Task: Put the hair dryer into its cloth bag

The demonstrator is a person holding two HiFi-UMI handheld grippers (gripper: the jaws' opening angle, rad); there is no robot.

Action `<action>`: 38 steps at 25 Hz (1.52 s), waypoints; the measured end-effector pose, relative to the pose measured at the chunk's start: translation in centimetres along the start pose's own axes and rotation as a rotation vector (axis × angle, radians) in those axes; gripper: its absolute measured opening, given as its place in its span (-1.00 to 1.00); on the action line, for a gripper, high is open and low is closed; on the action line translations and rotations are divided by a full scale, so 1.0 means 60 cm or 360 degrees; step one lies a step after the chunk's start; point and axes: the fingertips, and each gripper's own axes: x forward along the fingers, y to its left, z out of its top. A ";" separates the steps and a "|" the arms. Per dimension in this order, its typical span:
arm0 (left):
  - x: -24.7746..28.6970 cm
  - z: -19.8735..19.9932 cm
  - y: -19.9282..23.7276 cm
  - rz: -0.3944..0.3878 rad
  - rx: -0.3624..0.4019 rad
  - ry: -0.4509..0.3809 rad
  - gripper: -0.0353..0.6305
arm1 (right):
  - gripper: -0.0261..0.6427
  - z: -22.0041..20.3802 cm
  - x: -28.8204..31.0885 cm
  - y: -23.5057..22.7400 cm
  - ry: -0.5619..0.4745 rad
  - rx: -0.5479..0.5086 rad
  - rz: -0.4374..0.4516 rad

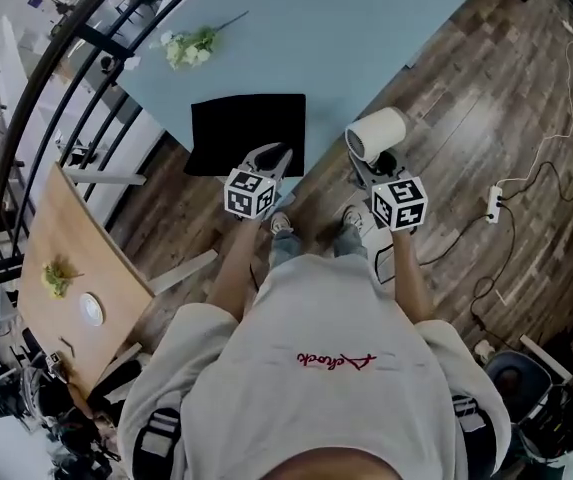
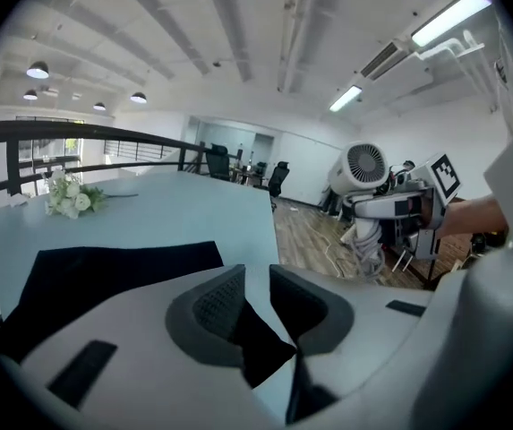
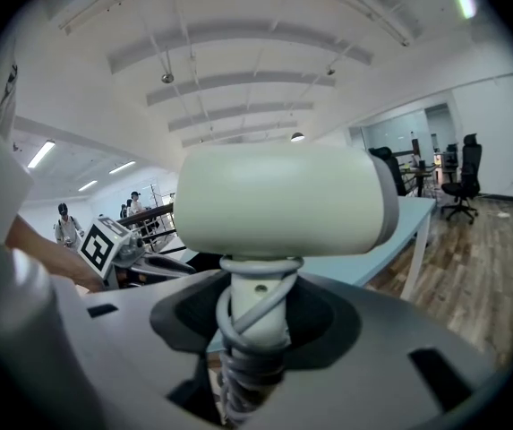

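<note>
Jaws of the right gripper: clamping on the handle of the hair dryer, whose grey cord is winding round that handle; the pale barrel is sitting crosswise above the pads; the whole is being held in the air just off the near edge of the table, to the right of the bag. Jaws of the left gripper: standing a little apart and pressing on nothing; black cloth is showing through the gap, though whether it is lying between the pads or beneath them cannot be told. Cloth bag: lying flat at the table's near edge, the left gripper hovering at its near right corner. White flowers: lying well apart, on the far side. Step in hand, as judged: reaching for the bag to open it, the dryer waiting alongside. Next move is calling for the left jaws pinching one layer of cloth at the bag's mouth and lifting it; which edge is the mouth is not showing.
</note>
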 end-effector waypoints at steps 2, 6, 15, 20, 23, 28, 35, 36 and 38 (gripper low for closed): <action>0.028 -0.022 -0.006 -0.0005 0.0034 0.0114 -0.55 | -0.35 -0.012 -0.009 -0.010 0.0006 0.0022 -0.0012; 0.066 -0.060 -0.014 0.0011 0.0119 0.0308 -0.52 | -0.35 -0.035 -0.024 -0.027 0.0025 0.0071 -0.0045; 0.110 -0.121 -0.011 0.0136 0.0252 0.0632 -0.51 | -0.35 -0.054 -0.052 -0.063 0.0020 0.0123 -0.0119; 0.110 -0.130 0.000 0.0200 0.0226 0.0697 -0.59 | -0.35 -0.058 -0.060 -0.067 0.0029 0.0130 -0.0135; 0.112 -0.136 0.004 0.0205 0.0211 0.0734 -0.70 | -0.35 -0.062 -0.063 -0.068 0.0036 0.0132 -0.0139; 0.109 -0.139 0.007 0.0186 0.0146 0.0762 -0.82 | -0.35 -0.063 -0.064 -0.065 0.0041 0.0127 -0.0134; 0.093 -0.126 0.005 0.0193 0.0119 0.0711 -0.84 | -0.35 -0.062 -0.063 -0.059 0.0046 0.0120 -0.0120; 0.089 -0.121 0.005 0.0198 0.0109 0.0684 -0.84 | -0.35 -0.063 -0.061 -0.059 0.0048 0.0118 -0.0118; 0.081 -0.111 0.006 0.0209 0.0084 0.0628 -0.84 | -0.35 -0.065 -0.057 -0.057 0.0052 0.0114 -0.0113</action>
